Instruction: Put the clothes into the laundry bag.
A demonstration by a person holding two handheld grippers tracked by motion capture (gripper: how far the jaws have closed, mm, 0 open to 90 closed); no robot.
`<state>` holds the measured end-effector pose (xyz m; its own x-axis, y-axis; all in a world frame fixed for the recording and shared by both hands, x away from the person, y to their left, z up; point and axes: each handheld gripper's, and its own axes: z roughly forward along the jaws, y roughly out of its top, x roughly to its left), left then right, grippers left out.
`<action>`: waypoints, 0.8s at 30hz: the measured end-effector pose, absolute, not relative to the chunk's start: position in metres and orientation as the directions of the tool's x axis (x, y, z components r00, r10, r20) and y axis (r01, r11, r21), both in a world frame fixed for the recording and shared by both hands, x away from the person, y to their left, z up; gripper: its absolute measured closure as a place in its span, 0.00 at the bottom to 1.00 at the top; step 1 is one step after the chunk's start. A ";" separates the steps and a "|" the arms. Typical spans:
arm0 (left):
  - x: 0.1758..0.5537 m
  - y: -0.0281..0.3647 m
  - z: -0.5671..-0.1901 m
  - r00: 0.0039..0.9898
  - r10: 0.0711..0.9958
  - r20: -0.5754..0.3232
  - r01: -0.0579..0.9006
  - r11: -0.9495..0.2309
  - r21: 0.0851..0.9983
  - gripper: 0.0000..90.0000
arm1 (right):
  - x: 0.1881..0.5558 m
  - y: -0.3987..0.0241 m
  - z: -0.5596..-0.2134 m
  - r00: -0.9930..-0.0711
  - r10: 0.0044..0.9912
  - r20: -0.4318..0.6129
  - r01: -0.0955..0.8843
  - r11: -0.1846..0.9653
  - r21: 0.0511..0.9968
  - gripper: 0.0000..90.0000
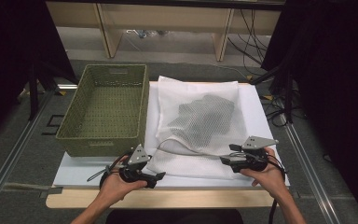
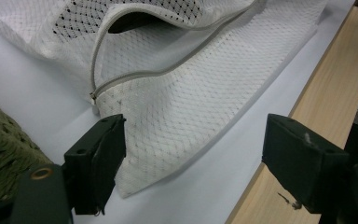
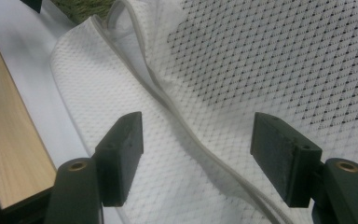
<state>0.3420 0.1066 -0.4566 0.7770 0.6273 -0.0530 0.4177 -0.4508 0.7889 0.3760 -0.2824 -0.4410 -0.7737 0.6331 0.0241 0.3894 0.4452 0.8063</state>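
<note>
A white mesh laundry bag (image 1: pixel 198 128) lay flat on a white board (image 1: pixel 254 105) covering the table, to the right of a green woven basket (image 1: pixel 105 109). A dark garment (image 1: pixel 205 116) showed through the mesh in the far half of the bag. The bag's zip (image 2: pixel 168 70) stood partly undone, and the opening gaped along the near left side.

The left gripper (image 1: pixel 157 178) sat at the near left corner of the bag, held low over the board near the table's front edge. In the left gripper view its jaws stood wide apart; the bag's corner (image 2: pixel 135 182) lay between them, just beside the left pad, but whether that pad touched the mesh could not be told. The right pad hung over the wooden table edge (image 2: pixel 335 88), clear of the bag.

The right gripper (image 1: pixel 224 157) sat at the near right part of the bag. In the right gripper view its jaws were also spread wide, above the mesh, with the zip seam (image 3: pixel 186 135) running between them. Neither pad pressed on the fabric.

The basket's weave showed at the left edge of the left gripper view.
</note>
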 end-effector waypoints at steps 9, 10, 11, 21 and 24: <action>0.341 0.105 -0.456 0.793 0.608 -0.044 0.400 -0.465 0.790 0.21 | 0.361 -0.288 -0.448 -0.760 0.649 0.034 0.398 0.423 0.814 0.34; 0.340 0.104 -0.457 0.786 0.615 -0.054 0.412 -0.457 0.788 0.21 | 0.359 -0.289 -0.450 -0.763 0.646 0.025 0.391 0.431 0.813 0.34; 0.340 0.103 -0.457 0.790 0.611 -0.051 0.407 -0.460 0.790 0.21 | 0.356 -0.289 -0.452 -0.756 0.653 0.034 0.407 0.429 0.807 0.33; 0.338 0.100 -0.458 0.801 0.596 -0.052 0.399 -0.468 0.789 0.21 | 0.344 -0.287 -0.458 -0.748 0.663 0.030 0.422 0.440 0.793 0.27; 0.337 0.099 -0.458 0.802 0.595 -0.061 0.405 -0.465 0.787 0.21 | 0.337 -0.287 -0.459 -0.748 0.664 0.019 0.417 0.448 0.791 0.27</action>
